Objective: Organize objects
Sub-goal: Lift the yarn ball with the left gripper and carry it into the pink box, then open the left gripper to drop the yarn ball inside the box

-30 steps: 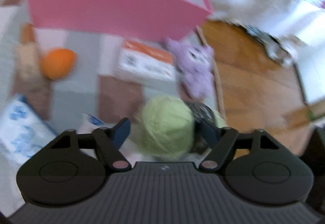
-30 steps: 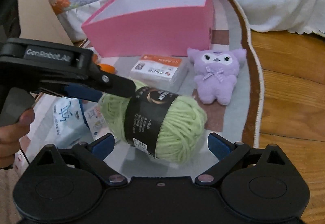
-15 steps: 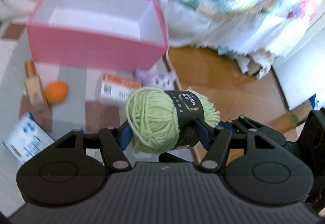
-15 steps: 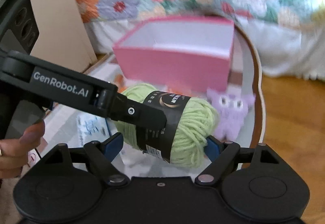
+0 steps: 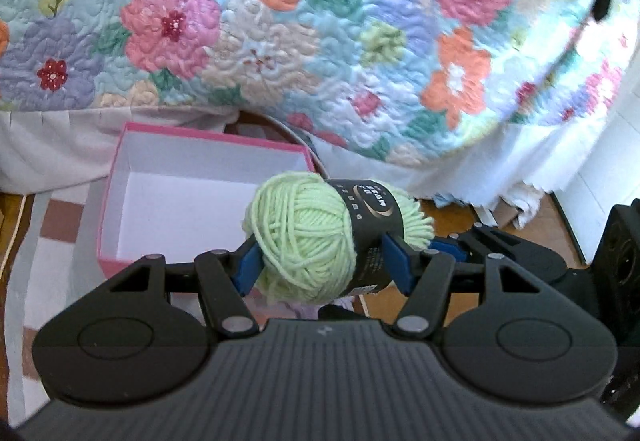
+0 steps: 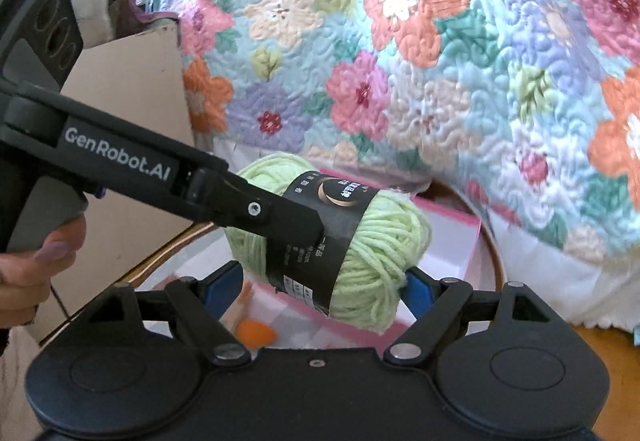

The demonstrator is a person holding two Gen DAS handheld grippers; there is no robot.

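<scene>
- Yarn ball (image 5: pixel 308 237): pale green, wrapped by a black paper band, lying sideways at frame centre, raised above the box.
- Pink box (image 5: pixel 120 201): open-topped, white interior, left of centre, beneath the yarn.

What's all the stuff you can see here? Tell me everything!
Ball of light green yarn with a black paper band: one, held in the air over the box's right end.
Pink cardboard box with white inside: one, open, on the rug.
Small orange round thing: one, on the rug beside the box.
Flowery quilted bedspread: one, many colours, behind.
Brown cardboard sheet: one, left.
Left gripper: black, blue fingers shut on the yarn.
Right gripper: black, open beside the yarn.
</scene>
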